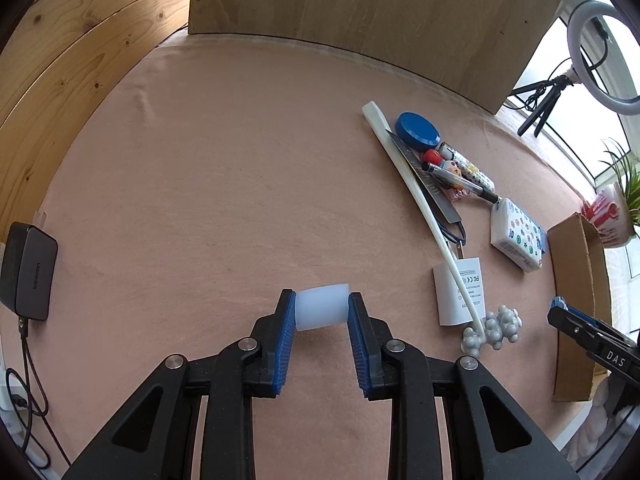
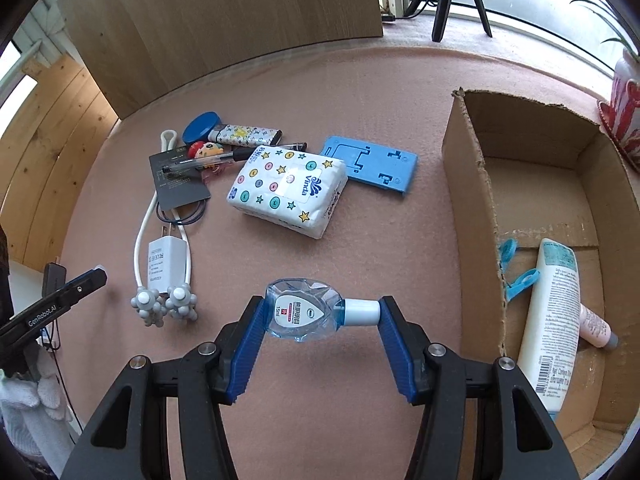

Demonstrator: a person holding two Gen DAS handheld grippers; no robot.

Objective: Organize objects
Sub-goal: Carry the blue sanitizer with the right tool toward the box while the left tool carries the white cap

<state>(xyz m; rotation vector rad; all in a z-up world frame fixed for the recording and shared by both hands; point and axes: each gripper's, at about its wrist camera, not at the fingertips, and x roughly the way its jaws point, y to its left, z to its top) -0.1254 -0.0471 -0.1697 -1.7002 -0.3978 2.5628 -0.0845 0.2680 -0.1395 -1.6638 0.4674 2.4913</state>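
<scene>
My right gripper pinches the small bottle end to end: light, slick plastic, likely to slip. My left gripper squeezes a soft white tube; box at three o'clock.

A home room used for recording: a pink-clothed table by a window, a potted plant at right, a ring light on a tripod, wood-panelled walls at left.

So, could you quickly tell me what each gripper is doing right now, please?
Left gripper: shut on a small white cylinder.
Right gripper: shut on a small clear bottle, gripped end to end.
</scene>
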